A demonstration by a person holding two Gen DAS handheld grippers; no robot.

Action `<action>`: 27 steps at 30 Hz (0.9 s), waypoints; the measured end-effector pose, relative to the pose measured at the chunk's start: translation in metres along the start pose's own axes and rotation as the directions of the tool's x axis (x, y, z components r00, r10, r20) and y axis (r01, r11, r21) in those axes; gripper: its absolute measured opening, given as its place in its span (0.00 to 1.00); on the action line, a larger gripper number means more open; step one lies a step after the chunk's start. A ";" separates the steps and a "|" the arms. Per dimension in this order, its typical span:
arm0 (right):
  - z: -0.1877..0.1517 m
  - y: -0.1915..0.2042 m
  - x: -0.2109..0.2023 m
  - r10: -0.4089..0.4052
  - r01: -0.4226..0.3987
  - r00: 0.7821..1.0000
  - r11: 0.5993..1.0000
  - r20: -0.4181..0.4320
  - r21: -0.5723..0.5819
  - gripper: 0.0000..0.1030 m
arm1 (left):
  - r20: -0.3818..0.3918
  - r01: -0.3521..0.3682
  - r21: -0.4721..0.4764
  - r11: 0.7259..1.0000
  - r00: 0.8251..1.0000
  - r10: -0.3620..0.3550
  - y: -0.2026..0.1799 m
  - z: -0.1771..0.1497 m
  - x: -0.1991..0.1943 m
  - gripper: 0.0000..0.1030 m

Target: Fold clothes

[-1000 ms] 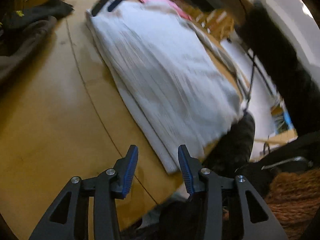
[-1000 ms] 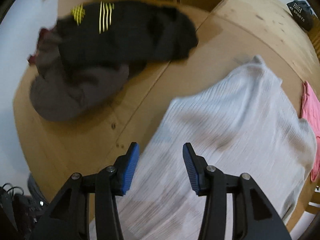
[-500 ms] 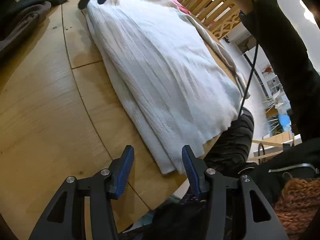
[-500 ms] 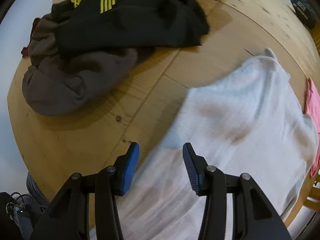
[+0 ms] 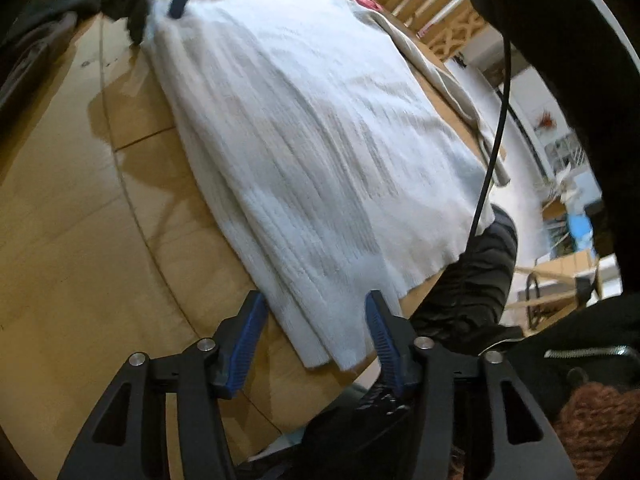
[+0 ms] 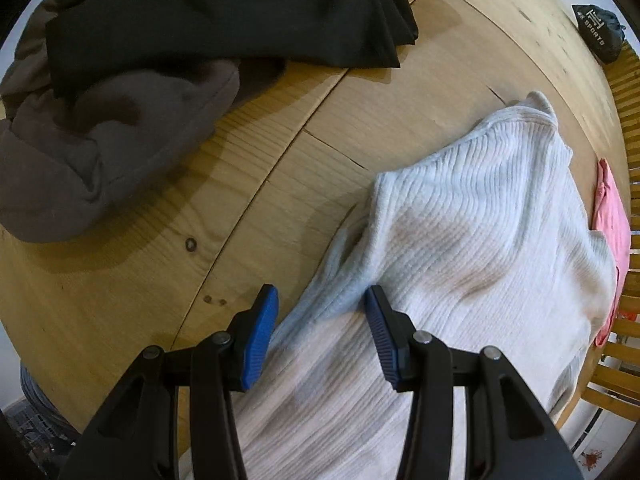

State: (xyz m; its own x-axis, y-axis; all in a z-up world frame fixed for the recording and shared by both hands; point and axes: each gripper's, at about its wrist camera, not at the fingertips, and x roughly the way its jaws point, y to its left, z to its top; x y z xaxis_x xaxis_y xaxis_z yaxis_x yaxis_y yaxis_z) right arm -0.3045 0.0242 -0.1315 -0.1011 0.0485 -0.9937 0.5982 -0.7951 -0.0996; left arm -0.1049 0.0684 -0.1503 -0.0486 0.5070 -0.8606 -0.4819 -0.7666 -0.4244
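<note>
White ribbed sweater [image 5: 320, 152] lies spread flat on the wooden tabletop [image 5: 60, 240], hem corner at the near rim, already doubled along one long side. It looks soft, limp and fairly thick, light enough, with a grippy knit, so I expect no slipping but plenty of sagging and stretching if I lift from one point only. My left tongs [image 5: 314, 334] straddle the hem corner of the sweater; the jaws have just been closing, with cloth between them, pads not pressing yet, so still open. My right tongs [image 6: 320, 322] hang over the sweater's folded side edge near the shoulder, jaws apart, nothing pinched. Best holds in my view: both layers at the hem corner and at that shoulder edge, lifted together. Dark clothes pile [image 6: 160, 60] sits well apart from the sweater, pink garment [image 6: 610, 220] just beside its far side
</note>
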 end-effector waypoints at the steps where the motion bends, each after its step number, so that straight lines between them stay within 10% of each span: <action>1: -0.003 0.000 -0.001 -0.001 0.001 1.000 1.000 0.015 -0.012 0.40 | 0.003 0.006 0.008 1.000 1.000 -0.006 0.000 -0.001 0.002 0.21; 6: -0.013 -0.015 -0.010 0.071 -0.071 0.994 0.997 0.078 0.001 0.11 | 0.046 0.070 -0.002 0.998 0.997 -0.069 0.010 -0.005 -0.001 0.14; 14: -0.026 -0.037 -0.018 0.160 -0.164 0.982 0.986 0.098 0.042 0.09 | 0.087 0.081 0.001 0.997 0.993 -0.081 0.007 -0.004 -0.010 0.14; 19: -0.021 -0.030 -0.014 0.107 -0.109 0.993 0.992 0.041 0.067 0.44 | 0.074 0.073 0.021 0.997 0.995 -0.074 0.005 -0.004 -0.007 0.14; 27: -0.011 -0.005 -0.006 0.056 -0.057 0.998 0.998 0.016 0.025 0.44 | 0.073 0.072 0.034 0.997 0.995 -0.074 0.006 -0.005 -0.007 0.14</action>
State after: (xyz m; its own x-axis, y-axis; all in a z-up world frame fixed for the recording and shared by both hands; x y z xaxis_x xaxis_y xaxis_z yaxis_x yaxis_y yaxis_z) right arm -0.2986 0.0346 -0.1253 -0.0799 -0.0058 -0.9968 0.5825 -0.8117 -0.0420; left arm -0.1030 0.0587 -0.1486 -0.0765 0.5899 -0.8039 -0.5133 -0.7145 -0.4754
